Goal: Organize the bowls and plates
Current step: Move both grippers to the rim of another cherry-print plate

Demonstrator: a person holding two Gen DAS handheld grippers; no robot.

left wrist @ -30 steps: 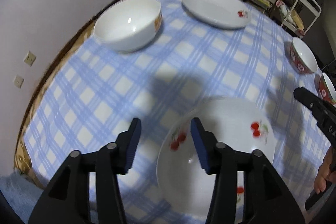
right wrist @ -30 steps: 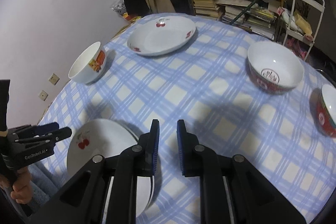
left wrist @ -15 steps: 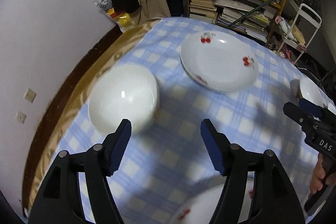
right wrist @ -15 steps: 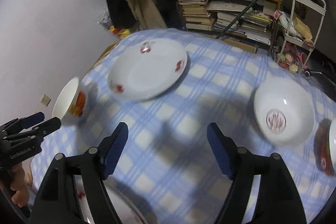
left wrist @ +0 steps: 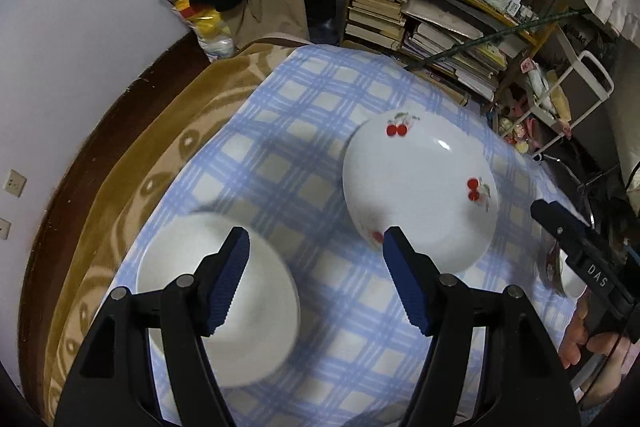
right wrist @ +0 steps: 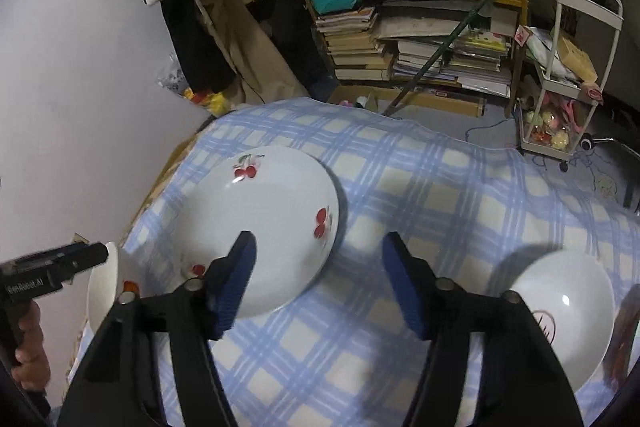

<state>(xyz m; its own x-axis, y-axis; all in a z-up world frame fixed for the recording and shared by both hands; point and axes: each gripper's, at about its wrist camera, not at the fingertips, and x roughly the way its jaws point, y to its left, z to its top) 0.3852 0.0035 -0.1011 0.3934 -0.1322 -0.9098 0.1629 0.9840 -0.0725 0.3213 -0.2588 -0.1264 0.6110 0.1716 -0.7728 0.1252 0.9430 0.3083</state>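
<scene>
A white plate with red cherries (left wrist: 420, 187) lies on the blue checked tablecloth (left wrist: 304, 131); it also shows in the right wrist view (right wrist: 264, 223). A white bowl (left wrist: 224, 307) sits near the table's left edge, under my left gripper (left wrist: 316, 247), which is open and empty above the gap between bowl and plate. My right gripper (right wrist: 316, 247) is open and empty, its left finger over the plate's near rim. A white bowl with a red mark inside (right wrist: 560, 311) sits at the right. The white bowl with an orange picture (right wrist: 106, 291) shows at the left.
A bookshelf with stacked books and bags (right wrist: 412, 39) and a white cart (right wrist: 560, 87) stand beyond the table. A brown blanket (left wrist: 132, 171) shows under the cloth's left edge. The right gripper (left wrist: 580, 259) appears in the left wrist view; the left one (right wrist: 48, 267) in the right view.
Both grippers have moved forward across the table toward the far cherry plate. The right gripper has opened wide from nearly shut. The near plate has left both views.
</scene>
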